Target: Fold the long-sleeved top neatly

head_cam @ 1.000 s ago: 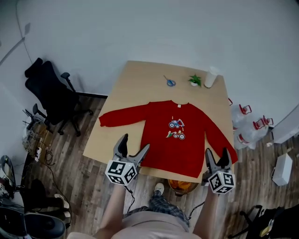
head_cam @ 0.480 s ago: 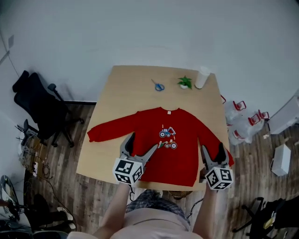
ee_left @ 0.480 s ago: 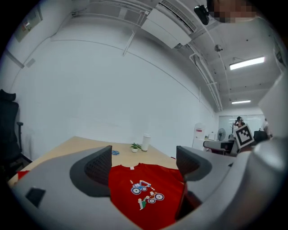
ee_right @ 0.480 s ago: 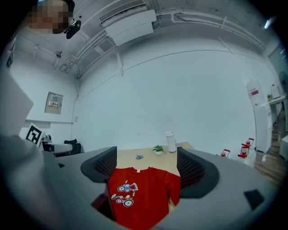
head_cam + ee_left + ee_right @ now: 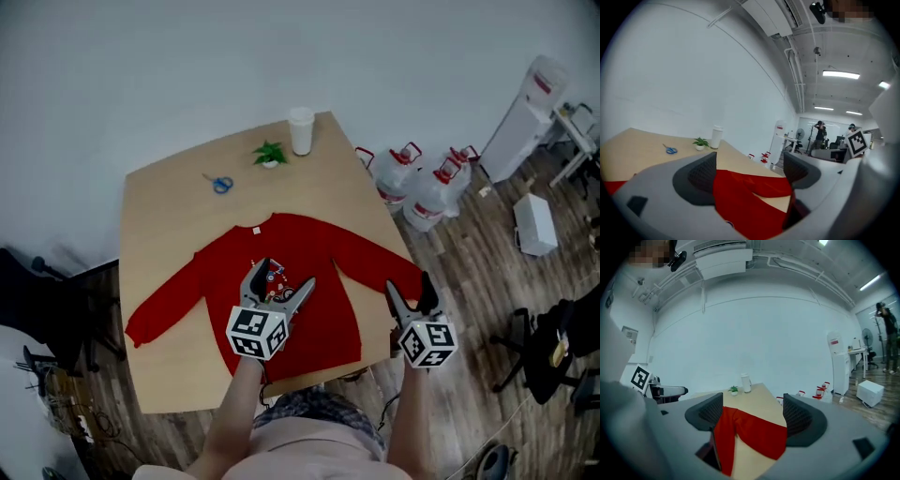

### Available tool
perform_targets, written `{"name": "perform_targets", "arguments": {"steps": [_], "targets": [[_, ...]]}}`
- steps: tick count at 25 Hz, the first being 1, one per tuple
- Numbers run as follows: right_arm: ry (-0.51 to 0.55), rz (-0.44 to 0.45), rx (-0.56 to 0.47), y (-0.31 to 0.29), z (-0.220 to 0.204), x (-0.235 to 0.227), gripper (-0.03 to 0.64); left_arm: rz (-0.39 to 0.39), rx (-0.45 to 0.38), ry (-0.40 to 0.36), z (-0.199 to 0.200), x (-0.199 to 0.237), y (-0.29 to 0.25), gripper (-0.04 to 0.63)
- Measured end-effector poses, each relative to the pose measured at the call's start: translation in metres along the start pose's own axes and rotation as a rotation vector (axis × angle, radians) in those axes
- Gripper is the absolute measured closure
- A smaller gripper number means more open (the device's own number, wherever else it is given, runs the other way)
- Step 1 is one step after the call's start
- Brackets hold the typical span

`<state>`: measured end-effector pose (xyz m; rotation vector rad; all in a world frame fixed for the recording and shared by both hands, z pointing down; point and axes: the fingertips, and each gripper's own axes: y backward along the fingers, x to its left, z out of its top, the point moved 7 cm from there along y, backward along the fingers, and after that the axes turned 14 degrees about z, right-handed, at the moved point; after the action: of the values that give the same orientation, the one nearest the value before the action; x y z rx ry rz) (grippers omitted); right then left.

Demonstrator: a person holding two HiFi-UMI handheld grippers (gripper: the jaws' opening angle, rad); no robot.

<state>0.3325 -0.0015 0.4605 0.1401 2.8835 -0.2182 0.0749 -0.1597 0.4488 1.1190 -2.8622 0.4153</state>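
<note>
A red long-sleeved top [image 5: 319, 314] lies flat on the tan table [image 5: 169, 216], front up, with both sleeves spread out to the sides. My left gripper [image 5: 281, 275] hovers open over the chest, just by the small printed picture. In the left gripper view the red cloth [image 5: 745, 197] lies below and ahead of the left gripper [image 5: 750, 171]. My right gripper [image 5: 410, 283] is open at the cuff of the right sleeve [image 5: 398, 270], near the table's right front corner. Its jaws have just been closing a little, with nothing pinched between them. The right gripper view shows that sleeve [image 5: 757, 434] under the right gripper [image 5: 752, 416].
Blue scissors [image 5: 221, 184], a small potted plant [image 5: 270, 152] and a white cup [image 5: 301, 129] stand at the table's far edge. Water jugs [image 5: 417, 187], a white dispenser [image 5: 530, 98] and a box [image 5: 534, 225] sit on the floor to the right.
Both grippers have moved forward from the table's front edge. The left now hangs over the top's chest, the right at the right cuff. The head view has swung round.
</note>
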Motion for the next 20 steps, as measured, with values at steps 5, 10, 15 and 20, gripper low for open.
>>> {"name": "perform_targets", "arguments": {"steps": [5,10,15,20], "targets": [[-0.060,-0.130,0.052,0.026,-0.023,-0.036,0.244,-0.112,0.099,-0.013,-0.021,-0.044,-0.055,0.166],[-0.120,-0.231,0.102,0.032,-0.051,-0.069,0.261,-0.180,0.194,-0.025,-0.049,-0.077,-0.099,0.164],[-0.171,-0.311,0.170,0.025,-0.082,-0.105,0.312,-0.190,0.260,-0.041,-0.081,-0.094,-0.136,0.166],[-0.232,-0.392,0.234,0.022,-0.106,-0.125,0.336,-0.203,0.327,-0.059,-0.108,-0.114,-0.153,0.166]]}}
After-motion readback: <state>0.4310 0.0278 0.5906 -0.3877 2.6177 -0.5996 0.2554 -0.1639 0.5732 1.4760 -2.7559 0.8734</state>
